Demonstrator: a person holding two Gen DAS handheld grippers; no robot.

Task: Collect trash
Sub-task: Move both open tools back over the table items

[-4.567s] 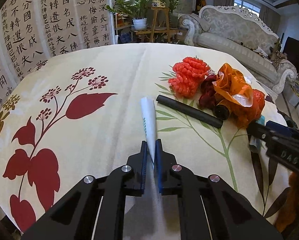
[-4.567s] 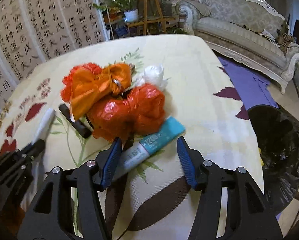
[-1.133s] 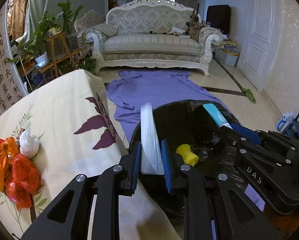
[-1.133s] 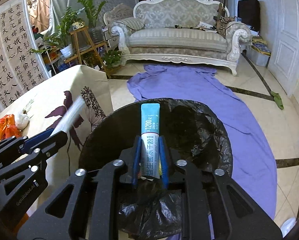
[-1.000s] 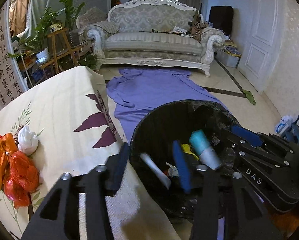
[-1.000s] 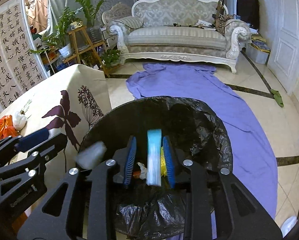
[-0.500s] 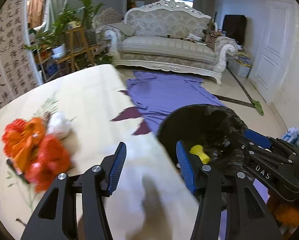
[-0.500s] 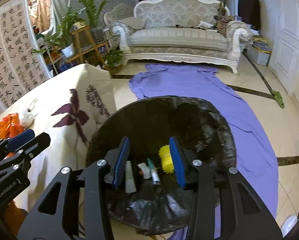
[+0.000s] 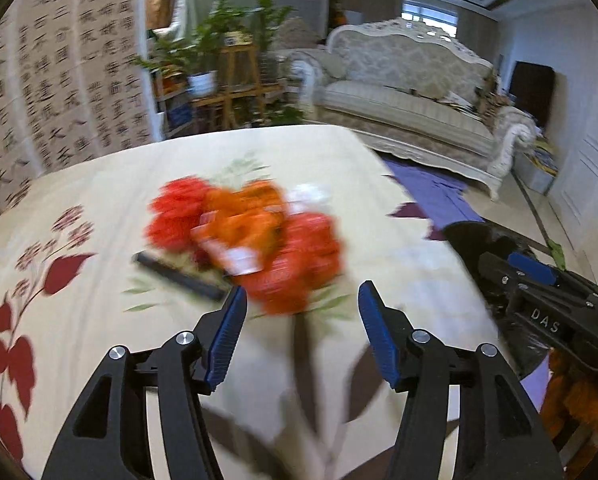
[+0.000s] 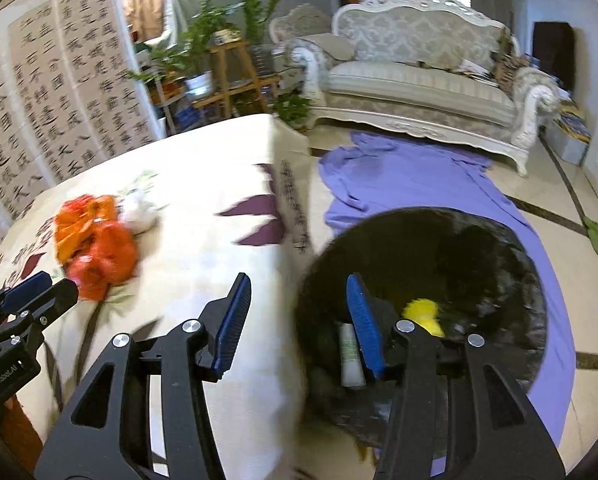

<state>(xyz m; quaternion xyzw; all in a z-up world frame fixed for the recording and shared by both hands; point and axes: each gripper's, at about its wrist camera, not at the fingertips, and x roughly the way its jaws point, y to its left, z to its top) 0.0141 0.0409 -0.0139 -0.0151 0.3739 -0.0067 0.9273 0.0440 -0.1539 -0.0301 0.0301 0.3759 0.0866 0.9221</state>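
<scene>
My left gripper (image 9: 299, 300) is open and empty above the table, just short of a blurred pile of red and orange plastic bags (image 9: 267, 236). A black tube (image 9: 179, 276) lies left of the pile and a white wad (image 9: 309, 196) behind it. My right gripper (image 10: 295, 312) is open and empty over the table's edge beside the black-lined trash bin (image 10: 479, 248). A white tube (image 10: 349, 354) and a yellow item (image 10: 421, 312) lie inside the bin. The pile also shows in the right wrist view (image 10: 95, 248).
The table (image 9: 119, 184) has a cream cloth with red and purple leaf prints. A purple cloth (image 10: 411, 176) lies on the floor behind the bin. A sofa (image 10: 419, 68), plant stand (image 10: 227, 64) and calligraphy screen (image 10: 59, 92) stand behind.
Both grippers opened over the bin and dropped the white tube and the blue-capped tube in. Both then swung left, the left gripper back over the table near the bag pile.
</scene>
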